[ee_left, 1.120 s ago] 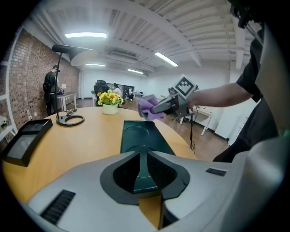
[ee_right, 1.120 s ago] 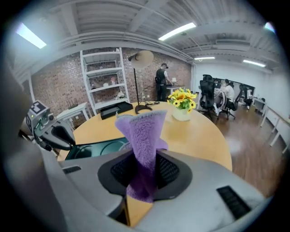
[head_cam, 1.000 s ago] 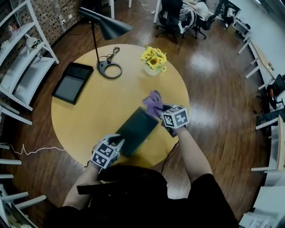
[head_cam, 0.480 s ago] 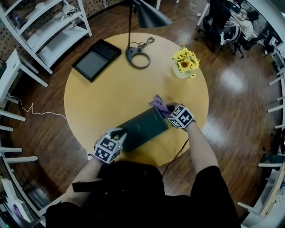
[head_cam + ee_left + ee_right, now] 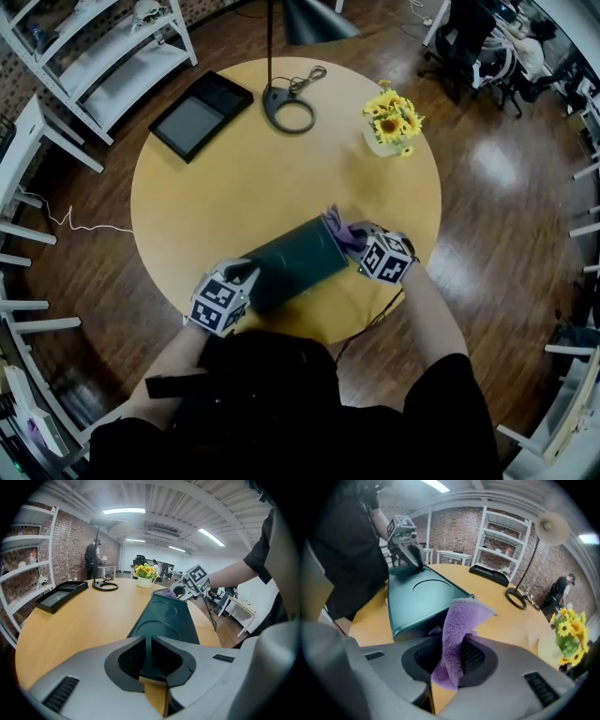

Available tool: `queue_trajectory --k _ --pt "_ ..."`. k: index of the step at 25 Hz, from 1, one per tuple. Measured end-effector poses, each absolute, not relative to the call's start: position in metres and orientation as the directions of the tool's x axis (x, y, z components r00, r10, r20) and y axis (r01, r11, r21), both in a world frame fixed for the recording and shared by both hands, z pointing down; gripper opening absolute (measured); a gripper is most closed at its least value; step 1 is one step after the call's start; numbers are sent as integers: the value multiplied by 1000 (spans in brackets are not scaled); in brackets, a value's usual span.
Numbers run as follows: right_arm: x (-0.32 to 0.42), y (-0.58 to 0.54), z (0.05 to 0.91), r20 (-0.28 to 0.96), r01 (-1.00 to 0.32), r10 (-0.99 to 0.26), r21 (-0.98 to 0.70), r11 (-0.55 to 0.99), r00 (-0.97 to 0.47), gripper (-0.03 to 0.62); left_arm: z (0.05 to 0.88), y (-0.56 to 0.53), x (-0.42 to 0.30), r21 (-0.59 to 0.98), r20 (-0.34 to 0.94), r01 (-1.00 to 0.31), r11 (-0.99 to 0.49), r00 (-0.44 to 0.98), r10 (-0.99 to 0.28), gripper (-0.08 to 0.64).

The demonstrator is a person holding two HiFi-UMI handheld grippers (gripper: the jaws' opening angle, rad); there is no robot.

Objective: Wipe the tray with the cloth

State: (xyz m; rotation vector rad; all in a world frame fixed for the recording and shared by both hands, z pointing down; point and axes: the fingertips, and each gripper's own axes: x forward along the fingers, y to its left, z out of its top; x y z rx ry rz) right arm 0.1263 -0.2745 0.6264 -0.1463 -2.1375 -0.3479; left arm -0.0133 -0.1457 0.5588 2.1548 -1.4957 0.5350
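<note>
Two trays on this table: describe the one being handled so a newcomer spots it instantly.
On the round wooden table, look at the edge nearest the person. The dark green tray is there, one end pinched in the left claw, the purple cloth held by the right claw at the other. The other tray is black, across the table.

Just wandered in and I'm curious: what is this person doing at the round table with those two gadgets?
A person at the round wooden table holds a gripper in each hand. The left gripper has its jaws clamped on the near edge of a dark green tray, holding it steady. The right gripper pinches a purple cloth in its jaws at the tray's far end. The wiping looks about to begin.
</note>
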Motion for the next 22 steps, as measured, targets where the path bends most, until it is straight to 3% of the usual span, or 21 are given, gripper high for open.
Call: queue_trajectory --k 4,8,15,22 --pt "134 -260 619 857 383 -74 303 873 -509 89 560 -144 -16 143 560 -946 -291 320 -764 32" --pt "149 -251 626 880 428 -90 313 848 -466 89 561 -144 -15 152 567 -945 -289 323 -758 31" --pt "165 -241 631 886 371 -150 331 868 -438 89 563 -145 -14 172 577 -937 -304 346 -740 31" --pt "182 -227 631 871 215 -210 331 919 -443 89 561 -147 -11 182 585 -917 -355 391 -711 28"
